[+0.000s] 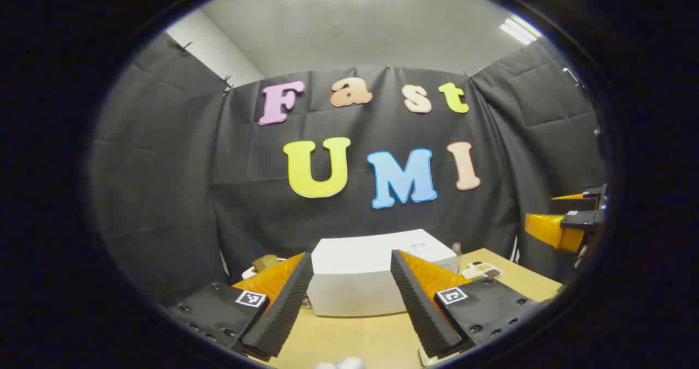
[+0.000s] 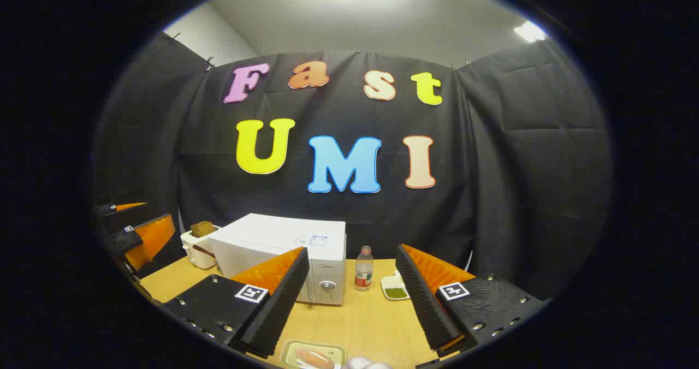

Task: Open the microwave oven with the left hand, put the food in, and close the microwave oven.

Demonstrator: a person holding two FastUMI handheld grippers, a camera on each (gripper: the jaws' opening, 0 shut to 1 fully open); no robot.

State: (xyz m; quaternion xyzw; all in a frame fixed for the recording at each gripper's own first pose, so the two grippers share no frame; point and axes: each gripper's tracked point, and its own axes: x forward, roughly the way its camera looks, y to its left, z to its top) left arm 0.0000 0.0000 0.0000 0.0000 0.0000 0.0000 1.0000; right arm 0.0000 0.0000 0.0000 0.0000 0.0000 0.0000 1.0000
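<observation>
White microwave oven (image 2: 284, 257) is seen shut on the worktop (image 2: 360, 320), toward the back by the black cloth wall. Left tool (image 1: 352, 303) is held released above the worktop, just in front of the microwave, nothing between its fingers. Right tool (image 2: 352, 303) is likewise released, empty, in front of the microwave. Food on a tray (image 2: 313, 355) is placed well in front of the microwave. A bottle (image 2: 363, 269) and small green-filled dish (image 2: 396, 291) are set right of the microwave, a toaster (image 2: 199, 247) left of it.
</observation>
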